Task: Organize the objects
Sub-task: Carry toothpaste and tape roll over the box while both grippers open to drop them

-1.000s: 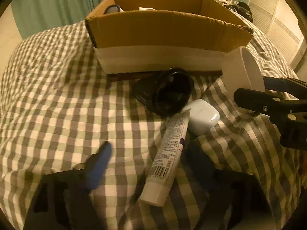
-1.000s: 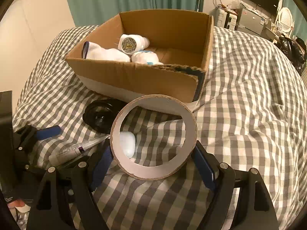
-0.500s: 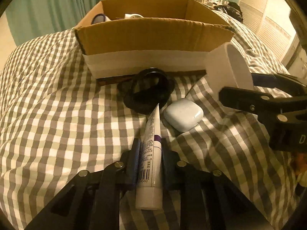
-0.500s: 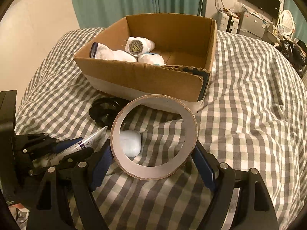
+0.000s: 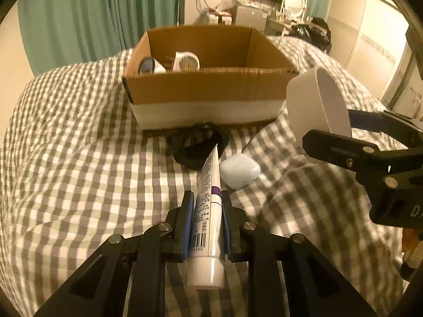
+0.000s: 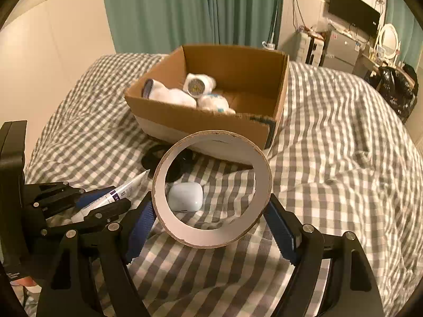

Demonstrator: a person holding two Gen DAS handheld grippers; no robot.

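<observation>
Grey-and-white checked bedding (image 5: 79, 174), soft and rumpled into folds, covers the bed where we work, with teal curtains (image 6: 169, 10) hanging behind. We take the cardboard box (image 5: 208, 92) as our landmark: brown corrugated walls, a pale band along its lower front, open at the top. Inside it, toward its left wall, lie white rounded bottles (image 6: 171, 96) on their sides (one shows a round printed end).

Our left gripper (image 5: 207, 212) has its blue ribbed pads clamped on a white plastic tube (image 5: 208, 211) with a purple band and a barcode; the tube is in front of the box, flat crimped end pointing toward it, cap end toward us. Our right gripper (image 6: 211, 220) squeezes a wide cardboard ring (image 6: 211, 190), white inside with a rough brown edge, held upright before the box's front right corner.

On the bedding just in front of the box lies a black ring-shaped object (image 5: 197, 145), touching the box's base as far as we can tell. Nearer us than that sits a smooth, white, pebble-shaped case (image 5: 240, 172), just beside the tube.
</observation>
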